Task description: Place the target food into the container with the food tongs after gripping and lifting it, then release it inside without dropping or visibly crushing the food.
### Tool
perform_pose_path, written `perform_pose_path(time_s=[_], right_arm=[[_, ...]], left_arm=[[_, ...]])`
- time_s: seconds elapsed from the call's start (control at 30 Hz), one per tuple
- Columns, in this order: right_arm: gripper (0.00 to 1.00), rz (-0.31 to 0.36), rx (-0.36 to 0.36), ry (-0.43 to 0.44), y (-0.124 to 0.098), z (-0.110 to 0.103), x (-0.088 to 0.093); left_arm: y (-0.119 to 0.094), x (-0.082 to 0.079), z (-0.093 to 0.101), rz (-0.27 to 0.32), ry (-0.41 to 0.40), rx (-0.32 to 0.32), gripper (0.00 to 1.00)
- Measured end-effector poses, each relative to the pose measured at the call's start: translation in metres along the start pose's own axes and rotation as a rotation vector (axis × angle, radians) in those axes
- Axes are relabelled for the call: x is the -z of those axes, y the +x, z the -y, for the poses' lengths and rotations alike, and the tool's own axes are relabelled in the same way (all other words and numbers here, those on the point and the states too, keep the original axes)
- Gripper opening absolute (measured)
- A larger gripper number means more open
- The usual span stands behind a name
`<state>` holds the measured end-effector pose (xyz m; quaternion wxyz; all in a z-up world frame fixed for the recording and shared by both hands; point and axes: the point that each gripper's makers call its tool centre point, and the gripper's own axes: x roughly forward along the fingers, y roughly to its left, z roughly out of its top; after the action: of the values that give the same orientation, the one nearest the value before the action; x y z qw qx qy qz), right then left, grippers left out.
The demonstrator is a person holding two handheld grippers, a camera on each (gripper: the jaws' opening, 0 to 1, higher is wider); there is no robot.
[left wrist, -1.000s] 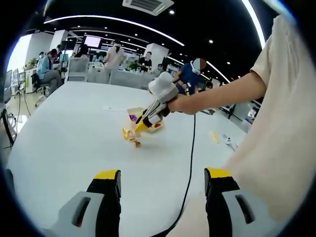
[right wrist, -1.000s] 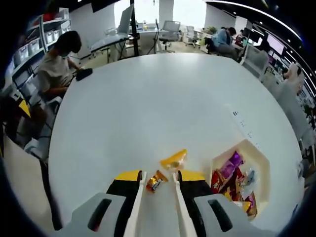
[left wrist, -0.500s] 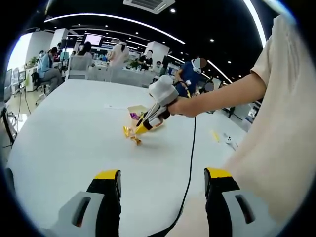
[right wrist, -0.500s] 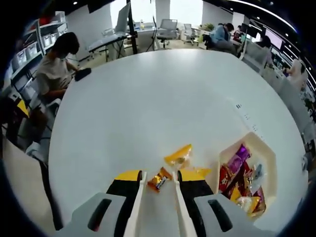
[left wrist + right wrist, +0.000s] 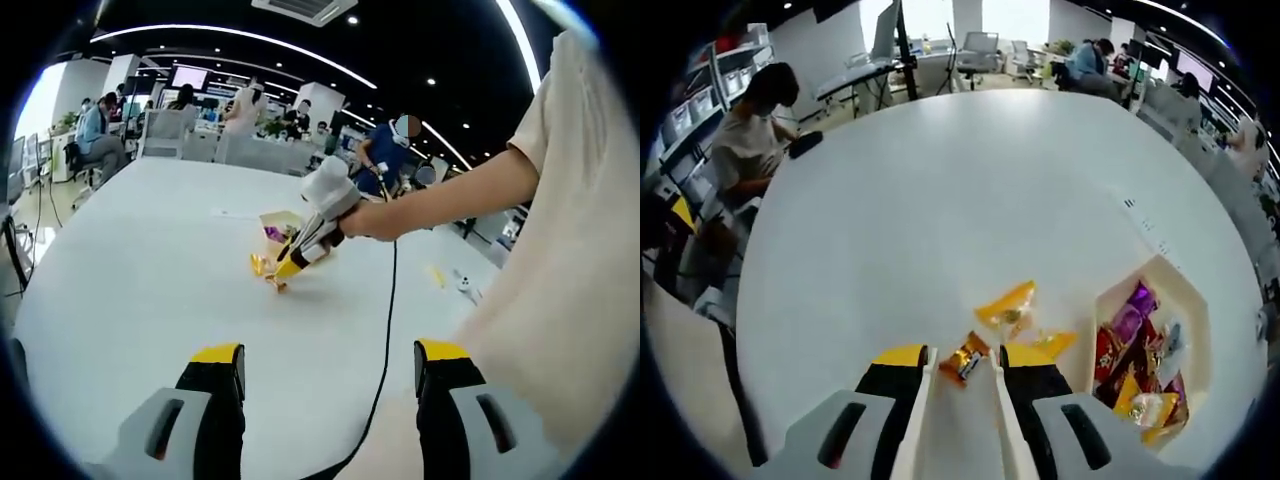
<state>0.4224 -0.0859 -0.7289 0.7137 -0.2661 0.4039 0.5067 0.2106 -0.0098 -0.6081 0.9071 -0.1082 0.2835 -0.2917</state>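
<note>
Snack (image 5: 966, 359) sits deeper between claw (image 5: 962, 358).

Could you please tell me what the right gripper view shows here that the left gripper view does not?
Right gripper view: the orange-wrapped candy between the right hand-held gripper jaws, and the wrapped snacks in the tray. Left gripper view: the left hand-held gripper open over bare table, and the person's arm. Both: table, tray, yellow packet.

A large white table (image 5: 940, 200) stands in an open-plan office. Far off, people sit at desks (image 5: 865, 75) with office chairs (image 5: 980, 50) and monitors (image 5: 186, 78). The dark ceiling carries curved light strips (image 5: 240, 40) and an air vent (image 5: 315, 8).
</note>
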Motion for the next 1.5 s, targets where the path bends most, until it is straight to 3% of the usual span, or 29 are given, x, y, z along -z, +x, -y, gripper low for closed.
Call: perform_pose_path(time_s=[1.0,1.5], right_arm=[[0.28,-0.011,0.056,-0.012,0.0052,0.0010,-0.0018],[0.28,0.007,0.079,0.080,0.0067,0.0067,-0.0044]], left_arm=[[0.0056,-0.0007,-0.0034,-0.004,-0.010,0.008,0.69],[0.0067,0.0004,-0.0038,0.001,-0.017,0.011,0.69]])
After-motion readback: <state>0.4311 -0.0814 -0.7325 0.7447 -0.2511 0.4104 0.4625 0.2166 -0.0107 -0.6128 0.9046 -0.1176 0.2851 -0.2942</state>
